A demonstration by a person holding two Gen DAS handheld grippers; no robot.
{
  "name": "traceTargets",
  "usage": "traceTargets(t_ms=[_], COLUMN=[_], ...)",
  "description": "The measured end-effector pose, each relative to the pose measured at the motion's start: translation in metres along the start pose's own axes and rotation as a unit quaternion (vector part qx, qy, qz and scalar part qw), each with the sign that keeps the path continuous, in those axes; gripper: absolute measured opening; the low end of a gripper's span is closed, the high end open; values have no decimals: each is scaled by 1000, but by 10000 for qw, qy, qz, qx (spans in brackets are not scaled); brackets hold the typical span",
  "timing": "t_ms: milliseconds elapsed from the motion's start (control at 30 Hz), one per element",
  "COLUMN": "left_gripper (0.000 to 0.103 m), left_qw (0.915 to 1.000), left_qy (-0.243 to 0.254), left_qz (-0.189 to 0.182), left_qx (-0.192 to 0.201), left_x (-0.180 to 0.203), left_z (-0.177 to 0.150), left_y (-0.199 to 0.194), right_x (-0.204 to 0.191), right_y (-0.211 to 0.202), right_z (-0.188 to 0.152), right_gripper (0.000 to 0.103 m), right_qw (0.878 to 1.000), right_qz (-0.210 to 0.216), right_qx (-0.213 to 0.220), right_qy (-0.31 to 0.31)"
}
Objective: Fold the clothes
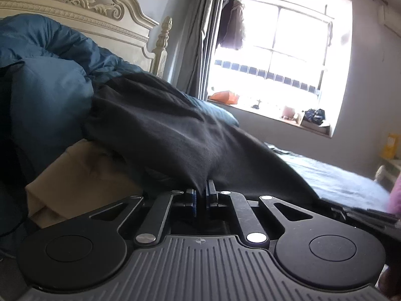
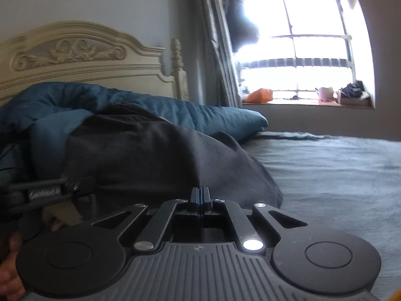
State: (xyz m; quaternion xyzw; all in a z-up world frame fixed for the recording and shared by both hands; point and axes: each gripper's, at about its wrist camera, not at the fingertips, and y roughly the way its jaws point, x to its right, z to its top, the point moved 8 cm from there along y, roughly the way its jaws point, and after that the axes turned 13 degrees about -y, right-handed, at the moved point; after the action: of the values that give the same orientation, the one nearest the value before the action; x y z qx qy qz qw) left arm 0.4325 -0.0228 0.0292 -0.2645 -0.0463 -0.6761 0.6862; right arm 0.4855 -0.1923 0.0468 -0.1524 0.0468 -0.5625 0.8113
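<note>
Black garment, teal-blue duvet, tan cloth, cream carved headboard, grey sheet.

dark grey garment draped, crumpled, on bed.

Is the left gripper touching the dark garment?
Touching. In the left wrist view, the left gripper has its jaws shut on a pinch of the dark garment, the cloth rising in a tent from between them.
</note>
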Motion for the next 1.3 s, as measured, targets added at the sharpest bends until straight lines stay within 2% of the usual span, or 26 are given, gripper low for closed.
traceTargets(t_ms=[133, 267, 367, 500, 700, 833, 1000, 1067, 1167, 1300], left_gripper=[4, 4, 4, 4, 4, 4, 4, 4, 4, 4], left_qw=[9994, 9972, 9941, 9869, 9700, 9566, 9388, 9334, 9217, 9093], left_qy=[-105, -86, -107, -414, -470, -538, -487, -397, -299, -143], left_qz=[-313, -705, -1009, -1378, -2053, -2385, -2776, -2934, -3164, -3336], left_qx=[-86, -225, -382, -733, -1215, -1588, -1981, -2026, -2224, -2482], left_x=[6, 17, 23, 25, 31, 29, 32, 35, 40, 45], left_z=[-1, -18, -40, -80, -154, -200, -250, -263, -279, -305], left_y=[-40, -92, -136, -195, -296, -355, -412, -434, -455, -478], right_x=[-13, -29, -43, -62, -100, -114, -127, -131, -130, -128], right_y=[-54, -112, -164, -238, -363, -437, -523, -554, -594, -631], right_z=[1, -4, -15, -44, -101, -142, -184, -197, -213, -244], right_gripper=[1, 1, 1, 1, 1, 1, 1, 2, 1, 1], right_qw=[9999, 9996, 9990, 9966, 9929, 9919, 9898, 9895, 9883, 9893], right_qz=[89, 274, 415, 621, 816, 800, 808, 787, 756, 459], right_qx=[8, -36, -61, -127, -96, -260, -423, -458, -422, -516], right_qy=[-119, -49, 147, 519, 858, 954, 1099, 1119, 1254, 1285])
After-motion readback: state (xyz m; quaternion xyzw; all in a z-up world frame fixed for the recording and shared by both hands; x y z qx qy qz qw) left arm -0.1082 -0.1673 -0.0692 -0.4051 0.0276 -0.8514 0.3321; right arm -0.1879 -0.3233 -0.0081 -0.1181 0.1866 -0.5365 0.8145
